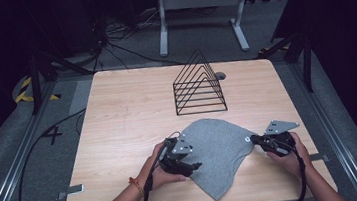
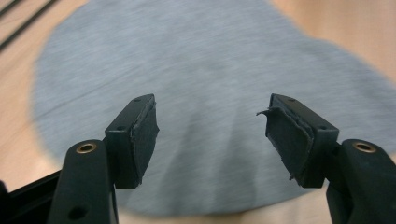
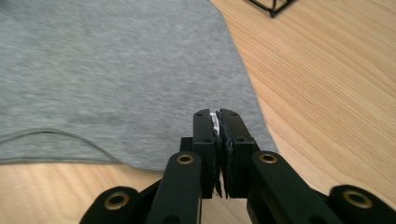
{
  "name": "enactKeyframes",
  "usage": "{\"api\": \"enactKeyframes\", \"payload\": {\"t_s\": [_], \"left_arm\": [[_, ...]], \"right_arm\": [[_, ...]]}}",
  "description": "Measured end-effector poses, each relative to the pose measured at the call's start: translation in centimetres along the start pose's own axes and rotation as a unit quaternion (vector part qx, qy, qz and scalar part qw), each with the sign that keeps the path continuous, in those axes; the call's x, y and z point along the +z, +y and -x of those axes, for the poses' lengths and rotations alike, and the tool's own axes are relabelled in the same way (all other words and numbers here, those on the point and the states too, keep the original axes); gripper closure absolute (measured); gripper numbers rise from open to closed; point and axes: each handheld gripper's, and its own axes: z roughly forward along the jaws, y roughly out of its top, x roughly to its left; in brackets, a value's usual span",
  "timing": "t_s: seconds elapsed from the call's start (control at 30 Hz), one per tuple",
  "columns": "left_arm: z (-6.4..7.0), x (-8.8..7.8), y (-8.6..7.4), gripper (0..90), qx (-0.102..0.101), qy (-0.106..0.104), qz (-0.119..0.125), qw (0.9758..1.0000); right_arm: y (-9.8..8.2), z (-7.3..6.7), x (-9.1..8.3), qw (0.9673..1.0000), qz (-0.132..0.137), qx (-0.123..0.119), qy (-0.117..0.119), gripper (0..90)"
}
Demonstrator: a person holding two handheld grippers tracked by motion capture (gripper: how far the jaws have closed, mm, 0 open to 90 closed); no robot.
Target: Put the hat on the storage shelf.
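A grey cloth (image 1: 217,151) lies spread flat on the near half of the wooden table (image 1: 128,116). My left gripper (image 1: 193,167) is at the cloth's left edge. In the left gripper view it (image 2: 210,107) stands open just above the cloth (image 2: 201,56), with nothing between its pads. My right gripper (image 1: 252,139) is at the cloth's right edge. In the right gripper view it (image 3: 218,114) is shut over the cloth's (image 3: 116,70) near corner. The cloth lies flat under it, and I see no fabric pinched between the jaws.
A black wire rack (image 1: 198,86) of triangular dividers stands behind the cloth near the table's middle; its corner (image 3: 273,5) shows at the top of the right gripper view. Bare wood (image 3: 327,84) lies to the right of the cloth. A white frame (image 1: 201,0) stands on the floor beyond.
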Motion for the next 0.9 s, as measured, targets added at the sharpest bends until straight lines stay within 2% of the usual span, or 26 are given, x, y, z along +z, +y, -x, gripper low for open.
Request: {"api": "enactKeyframes", "payload": {"t_s": [0.17,0.23,0.3,0.33,0.43,0.5,0.53,0.57,0.67,0.9], "left_arm": [[2.4,1.9,0.4,34.7,0.028,-0.035,-0.027,0.9986],[3.0,2.3,0.5,34.4,0.045,-0.039,-0.039,0.9975],[3.0,2.5,0.3,34.3,0.044,-0.034,-0.049,0.9972],[3.0,2.6,0.0,33.9,0.041,-0.029,-0.047,0.9976],[2.2,1.9,-0.4,33.6,0.034,-0.019,-0.055,0.9977],[1.4,1.4,-0.9,33.2,0.023,-0.007,-0.053,0.9983],[1.4,1.4,-0.9,33.2,0.023,-0.007,-0.053,0.9983],[0.7,0.9,-1.2,33.2,0.013,0.003,-0.059,0.9982],[-0.6,0.3,-1.8,33.2,-0.007,0.019,-0.055,0.9983],[-2.6,-0.8,-2.5,32.1,-0.027,0.051,-0.064,0.9963]], "right_arm": [[-0.2,0.3,0.5,0.9999,-0.01,-0.002,-0.001,85.9],[-0.1,0.2,0.7,0.9999,-0.015,-0.007,0.001,85.7],[-0.1,0.0,0.8,0.9997,-0.019,-0.013,0.006,85.7],[-0.2,0.0,0.8,0.9997,-0.019,-0.014,0.009,85.7],[-0.1,-0.2,0.7,0.9994,-0.023,-0.023,0.013,86.1],[-0.2,-0.4,0.6,0.9991,-0.026,-0.026,0.023,86.2],[-0.2,-0.7,0.5,0.9985,-0.033,-0.031,0.029,86.1],[-0.2,-0.9,0.4,0.9983,-0.035,-0.035,0.032,86.2],[-0.2,-1.5,0.1,0.9975,-0.04,-0.041,0.042,86.2],[0.2,-3.5,-0.2,0.9946,-0.054,-0.06,0.065,86.9]]}}
